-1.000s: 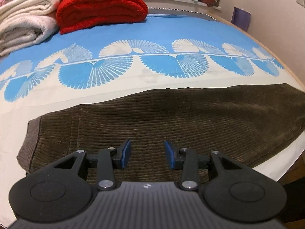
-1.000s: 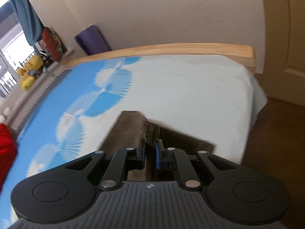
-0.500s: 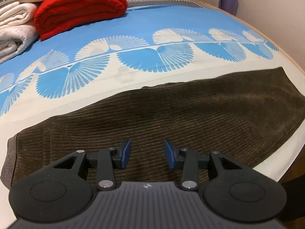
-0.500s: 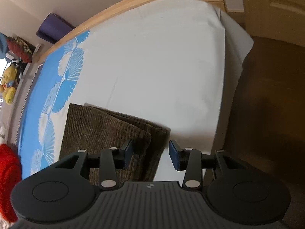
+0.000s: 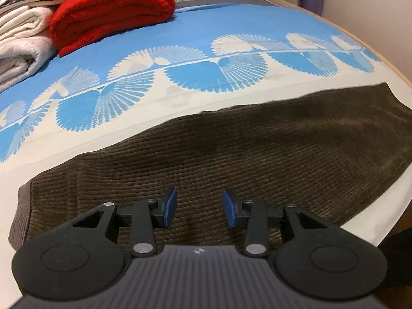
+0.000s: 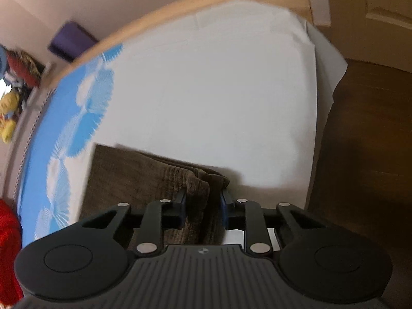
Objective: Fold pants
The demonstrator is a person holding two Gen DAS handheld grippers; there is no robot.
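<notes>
Brown corduroy pants (image 5: pixel 231 154) lie flat along the near edge of the bed, with the waistband at the left and the legs running right. My left gripper (image 5: pixel 199 207) is open and empty just above the cloth near the waist end. In the right wrist view the stacked leg ends (image 6: pixel 159 177) lie on the white sheet. My right gripper (image 6: pixel 202 206) is open, its jaws on either side of the folded leg-end corner, not pinching it.
A folded red blanket (image 5: pixel 110 7) and white blankets (image 5: pixel 20 41) sit at the bed's far left. The wooden bed frame (image 6: pixel 206 5) runs along the far side. The bed edge and brown floor (image 6: pixel 360 154) are close on the right.
My right gripper let go of the leg end and opened, and now sits around the folded corner. My left gripper stayed open and moved closer over the pants.
</notes>
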